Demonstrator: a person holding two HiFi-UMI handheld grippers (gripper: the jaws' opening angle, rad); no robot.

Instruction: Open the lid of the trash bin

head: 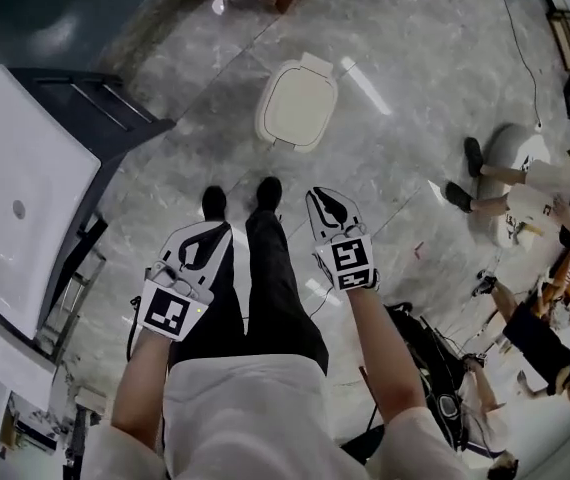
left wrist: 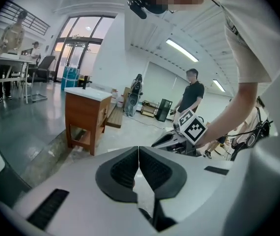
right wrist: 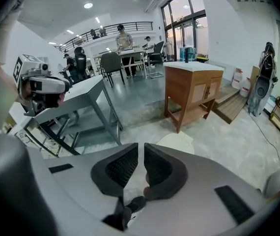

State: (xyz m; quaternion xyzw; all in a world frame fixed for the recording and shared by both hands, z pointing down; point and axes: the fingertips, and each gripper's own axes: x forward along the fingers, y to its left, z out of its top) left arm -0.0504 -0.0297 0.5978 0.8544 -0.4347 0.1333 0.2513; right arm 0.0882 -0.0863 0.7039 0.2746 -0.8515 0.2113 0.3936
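Note:
The trash bin [head: 297, 103] stands on the marble floor ahead of my feet, its cream lid down. In the right gripper view part of the lid [right wrist: 180, 141] shows just beyond the jaws. My left gripper [head: 219, 232] hangs at thigh height on the left, well short of the bin, jaws pressed together on nothing [left wrist: 139, 154]. My right gripper [head: 316, 197] is level with it on the right, a little nearer the bin, jaws nearly touching and empty [right wrist: 141, 154]. Each gripper appears in the other's view: the right gripper [left wrist: 182, 137] and the left gripper [right wrist: 38, 86].
A white-topped table [head: 25, 188] on dark legs stands at my left. A wooden cabinet [right wrist: 191, 90] stands beyond the bin. People [head: 525, 193] sit on the floor to the right, and a dark bag [head: 427, 353] lies near my right side. A person [left wrist: 191, 95] stands farther off.

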